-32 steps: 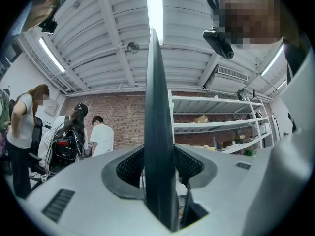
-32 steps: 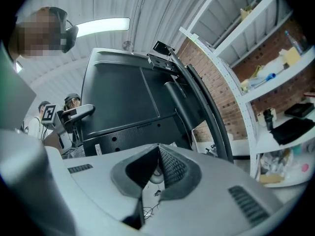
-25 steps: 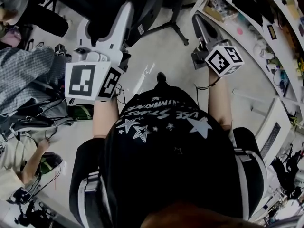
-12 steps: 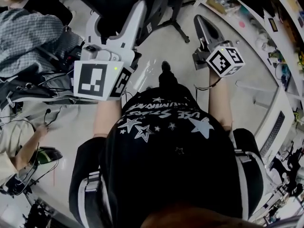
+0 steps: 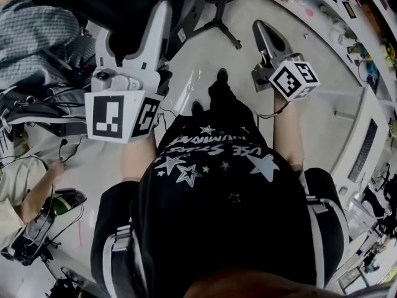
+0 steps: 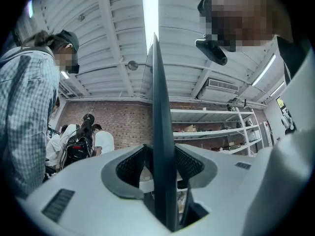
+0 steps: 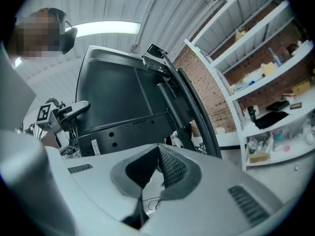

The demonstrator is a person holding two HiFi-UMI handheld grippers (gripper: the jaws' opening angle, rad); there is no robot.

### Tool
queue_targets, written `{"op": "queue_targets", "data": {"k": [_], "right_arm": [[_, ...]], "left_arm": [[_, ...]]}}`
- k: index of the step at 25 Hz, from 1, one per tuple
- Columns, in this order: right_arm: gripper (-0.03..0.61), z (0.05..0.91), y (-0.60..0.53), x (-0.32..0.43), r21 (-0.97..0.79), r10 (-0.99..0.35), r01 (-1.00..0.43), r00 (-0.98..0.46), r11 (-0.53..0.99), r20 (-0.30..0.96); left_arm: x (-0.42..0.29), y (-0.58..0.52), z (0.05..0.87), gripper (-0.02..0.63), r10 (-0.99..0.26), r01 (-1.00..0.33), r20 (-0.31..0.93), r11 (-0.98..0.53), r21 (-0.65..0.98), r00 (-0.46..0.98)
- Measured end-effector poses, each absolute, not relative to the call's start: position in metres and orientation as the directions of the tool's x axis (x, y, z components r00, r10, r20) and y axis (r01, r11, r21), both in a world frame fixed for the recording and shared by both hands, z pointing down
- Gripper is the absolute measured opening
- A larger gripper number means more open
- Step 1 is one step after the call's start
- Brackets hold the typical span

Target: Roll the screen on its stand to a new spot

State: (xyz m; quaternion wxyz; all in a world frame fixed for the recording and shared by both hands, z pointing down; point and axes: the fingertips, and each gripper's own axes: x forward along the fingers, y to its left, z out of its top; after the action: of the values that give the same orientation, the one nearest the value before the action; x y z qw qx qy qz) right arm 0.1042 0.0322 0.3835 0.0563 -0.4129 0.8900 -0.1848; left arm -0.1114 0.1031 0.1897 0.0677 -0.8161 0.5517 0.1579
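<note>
The screen [image 6: 160,107] stands edge-on between the pads [image 6: 130,168] of the left gripper [image 6: 160,154], which pinch its thin edge from both sides. The right gripper [image 7: 158,152] hangs apart, facing the panel's back and stand [image 7: 170,100], its fingers pressed together on nothing.

Black shirt [image 5: 217,185]: print prob. "USE STARS"; 2nd line too blurry.

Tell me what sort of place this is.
Probably a workshop or lab in an industrial building: a bare brick wall, loaded metal shelves and a ribbed ceiling with a strip light.
</note>
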Motion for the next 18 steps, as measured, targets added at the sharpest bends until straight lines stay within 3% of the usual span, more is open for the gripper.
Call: {"op": "queue_targets", "data": {"k": [18], "right_arm": [[0.008,0.380,0.125,0.147,-0.362,-0.703,-0.670,-0.709,0.648,0.054]], "left_arm": [[-0.091,0.202,0.193,0.204,-0.905,-0.954,-0.348,-0.289,0.082,0.244]]}}
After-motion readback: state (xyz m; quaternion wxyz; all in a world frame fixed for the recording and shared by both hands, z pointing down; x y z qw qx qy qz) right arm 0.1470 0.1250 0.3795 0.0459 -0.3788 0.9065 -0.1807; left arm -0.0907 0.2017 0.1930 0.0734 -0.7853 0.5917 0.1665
